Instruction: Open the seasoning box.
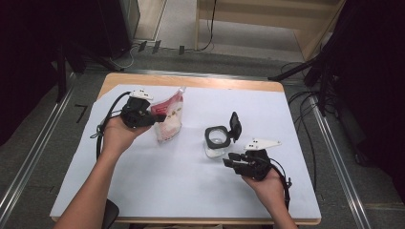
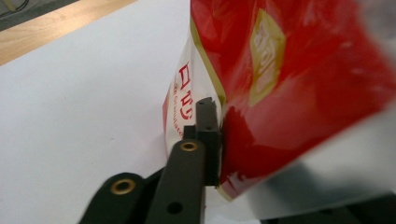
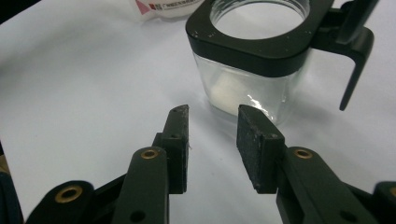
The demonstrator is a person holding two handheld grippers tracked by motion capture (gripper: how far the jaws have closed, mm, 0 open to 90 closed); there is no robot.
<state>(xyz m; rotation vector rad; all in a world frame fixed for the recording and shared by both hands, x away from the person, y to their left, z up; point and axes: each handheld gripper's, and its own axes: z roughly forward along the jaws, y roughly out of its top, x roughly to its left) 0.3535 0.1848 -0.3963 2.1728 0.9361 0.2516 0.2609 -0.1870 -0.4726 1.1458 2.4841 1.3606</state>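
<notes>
A red and white plastic pouch (image 1: pixel 170 117) stands lifted off the white sheet at left of centre, and my left gripper (image 1: pixel 155 116) is shut on its edge. In the left gripper view the pouch (image 2: pixel 289 70) is pinched between the black jaws of that gripper (image 2: pixel 218 135). A clear glass jar (image 1: pixel 217 140) with a black rim and a flipped-open black lid (image 1: pixel 235 125) stands at centre right, with some white content at its bottom. My right gripper (image 1: pixel 230 160) rests just in front of it, open and holding nothing. Its view shows the jar (image 3: pixel 252 88) slightly beyond the gripper (image 3: pixel 212 116).
A white sheet (image 1: pixel 181 191) covers most of the wooden table (image 1: pixel 191 81). Black cables (image 1: pixel 106 114) trail from both grippers. Stands and cables sit on the floor around the table.
</notes>
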